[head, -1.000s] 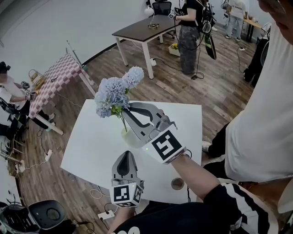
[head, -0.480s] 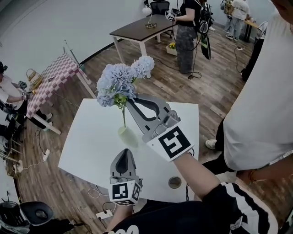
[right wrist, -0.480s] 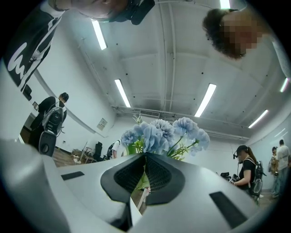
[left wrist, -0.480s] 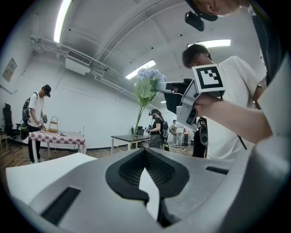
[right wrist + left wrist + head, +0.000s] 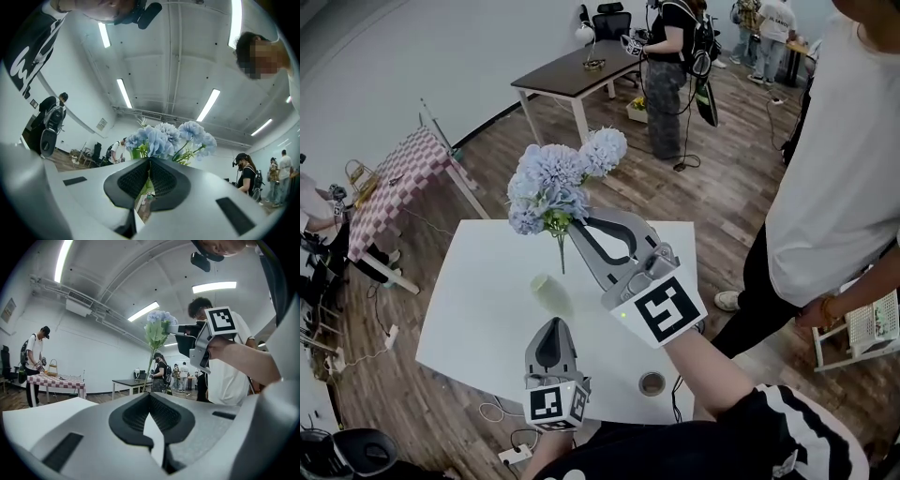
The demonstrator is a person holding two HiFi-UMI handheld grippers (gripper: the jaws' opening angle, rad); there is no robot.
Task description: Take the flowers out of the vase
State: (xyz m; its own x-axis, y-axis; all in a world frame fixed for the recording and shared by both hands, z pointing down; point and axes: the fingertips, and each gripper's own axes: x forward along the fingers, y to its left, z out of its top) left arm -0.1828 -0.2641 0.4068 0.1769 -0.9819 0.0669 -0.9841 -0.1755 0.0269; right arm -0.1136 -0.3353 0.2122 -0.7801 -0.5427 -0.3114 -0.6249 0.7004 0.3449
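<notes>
Flowers [image 5: 553, 178] held high, stems pinched in right gripper [image 5: 572, 223], seemingly clear of pale vase [image 5: 546, 289] on white table [image 5: 478, 319]. Left gripper [image 5: 551, 330] near, jaws together, empty. Remaining: lay flowers down.

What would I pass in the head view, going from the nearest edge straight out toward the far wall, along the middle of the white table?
left gripper → pale green vase → blue flowers, held aloft → dark table near the far wall.
</notes>
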